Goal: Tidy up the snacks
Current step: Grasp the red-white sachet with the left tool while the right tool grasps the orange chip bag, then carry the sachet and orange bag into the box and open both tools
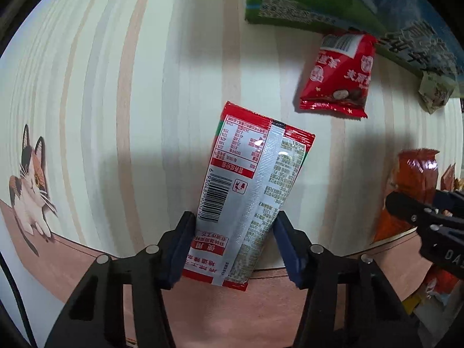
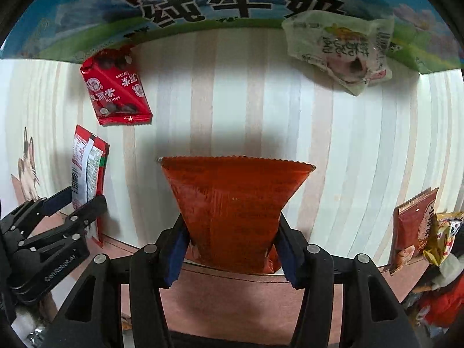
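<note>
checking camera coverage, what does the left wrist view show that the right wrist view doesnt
Left wrist only: the barcode side of the red and white packet in the left claw, and the whole cat picture.
Right wrist only: the pale green packet by the milk carton, and the orange packet held in the right claw.
Both: the red chocolate packet and striped tabletop.

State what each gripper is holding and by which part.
The left gripper clamps the red and silver packet across its lower end, back side showing. The right gripper clamps the orange-red packet at its narrowed lower end.
</note>
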{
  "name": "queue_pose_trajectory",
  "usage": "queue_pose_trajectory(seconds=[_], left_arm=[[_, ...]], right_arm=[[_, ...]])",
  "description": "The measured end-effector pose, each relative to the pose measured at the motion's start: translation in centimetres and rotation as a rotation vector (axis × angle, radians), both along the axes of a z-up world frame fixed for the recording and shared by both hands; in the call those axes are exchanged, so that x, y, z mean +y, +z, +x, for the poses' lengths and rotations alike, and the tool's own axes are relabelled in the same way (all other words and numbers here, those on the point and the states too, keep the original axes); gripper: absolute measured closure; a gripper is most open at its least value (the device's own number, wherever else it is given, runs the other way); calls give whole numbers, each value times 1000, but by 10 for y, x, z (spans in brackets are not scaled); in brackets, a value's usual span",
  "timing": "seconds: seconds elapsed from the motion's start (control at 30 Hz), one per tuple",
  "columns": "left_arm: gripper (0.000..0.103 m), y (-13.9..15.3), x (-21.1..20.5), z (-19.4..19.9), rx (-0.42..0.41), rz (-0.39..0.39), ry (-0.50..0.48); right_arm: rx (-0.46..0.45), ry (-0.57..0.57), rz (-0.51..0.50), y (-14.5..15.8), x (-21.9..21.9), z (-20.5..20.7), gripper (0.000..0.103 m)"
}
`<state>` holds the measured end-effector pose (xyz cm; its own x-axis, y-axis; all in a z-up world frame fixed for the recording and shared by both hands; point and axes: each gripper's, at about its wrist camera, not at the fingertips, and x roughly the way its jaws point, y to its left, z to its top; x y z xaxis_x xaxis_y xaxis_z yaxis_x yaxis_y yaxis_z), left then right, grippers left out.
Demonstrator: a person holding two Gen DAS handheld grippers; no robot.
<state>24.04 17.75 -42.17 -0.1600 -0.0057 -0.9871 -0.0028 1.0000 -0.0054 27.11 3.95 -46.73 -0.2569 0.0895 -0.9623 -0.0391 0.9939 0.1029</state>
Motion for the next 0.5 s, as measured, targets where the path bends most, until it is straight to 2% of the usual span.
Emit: queue_pose_trajectory(seconds=[0.23, 0.5], left_arm=[[55, 10, 15, -7, -8, -21, 58], [55, 44, 20, -17, -49, -67, 101]], right_arm=[[-33, 0, 20, 4, 3, -6, 54], [-71, -33, 108, 34, -14, -9, 55]])
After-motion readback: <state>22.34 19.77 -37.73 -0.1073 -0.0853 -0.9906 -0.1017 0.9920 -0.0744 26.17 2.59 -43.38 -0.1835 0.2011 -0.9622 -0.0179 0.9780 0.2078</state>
